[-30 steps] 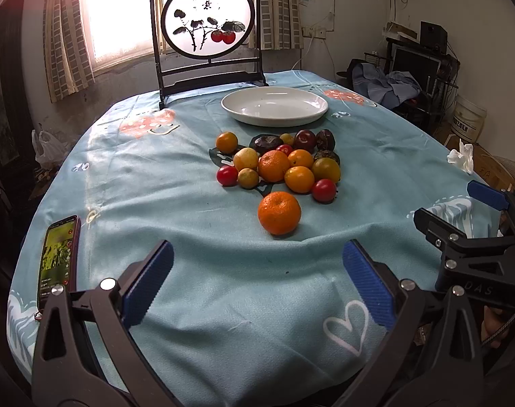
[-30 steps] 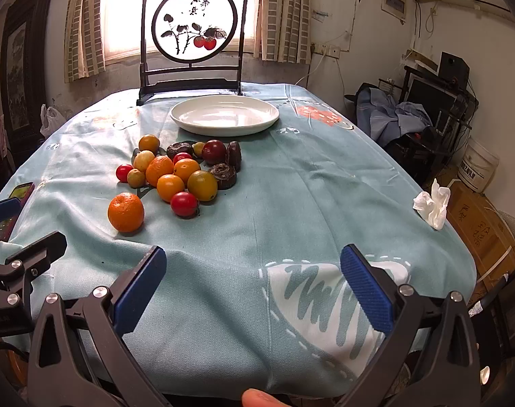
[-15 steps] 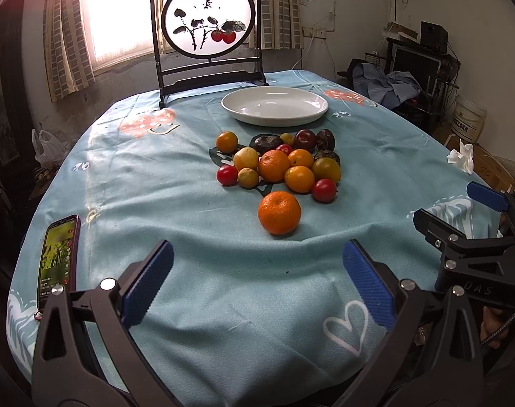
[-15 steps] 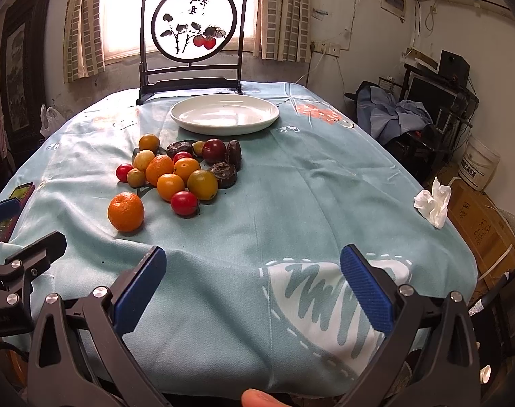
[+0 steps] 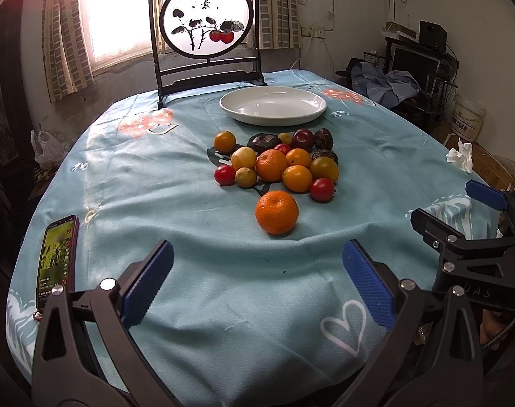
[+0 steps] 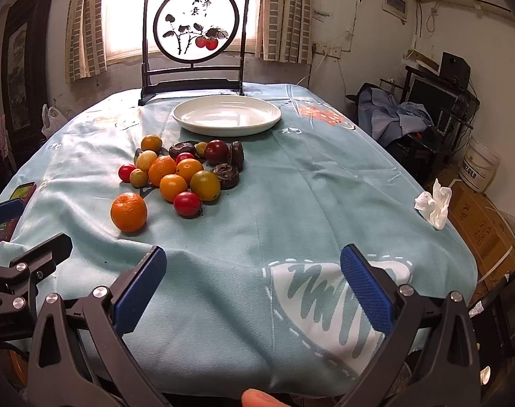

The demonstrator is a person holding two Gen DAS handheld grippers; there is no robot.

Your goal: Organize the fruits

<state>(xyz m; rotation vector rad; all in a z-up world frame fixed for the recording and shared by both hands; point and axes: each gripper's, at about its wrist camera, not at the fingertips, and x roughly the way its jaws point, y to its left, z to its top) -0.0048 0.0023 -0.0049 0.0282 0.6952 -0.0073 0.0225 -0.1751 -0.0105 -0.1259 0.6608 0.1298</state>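
We hold our left gripper (image 5: 257,285) and right gripper (image 6: 252,288) low at the near table edge, both spread wide with nothing between the blue pads. Ahead of the left lies the lone round orange mandarin (image 5: 276,212), the mixed fruit pile (image 5: 277,161) behind it, the empty white ceramic plate (image 5: 272,105) farthest ahead.

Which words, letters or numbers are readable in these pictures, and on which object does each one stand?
"UAS": embossed on the right gripper body, left wrist view; first letter uncertain.
Decorative screen: brush characters, too blurred.
Phone: screen text too small.
White bucket: label unreadable.
Cardboard box: print illegible.
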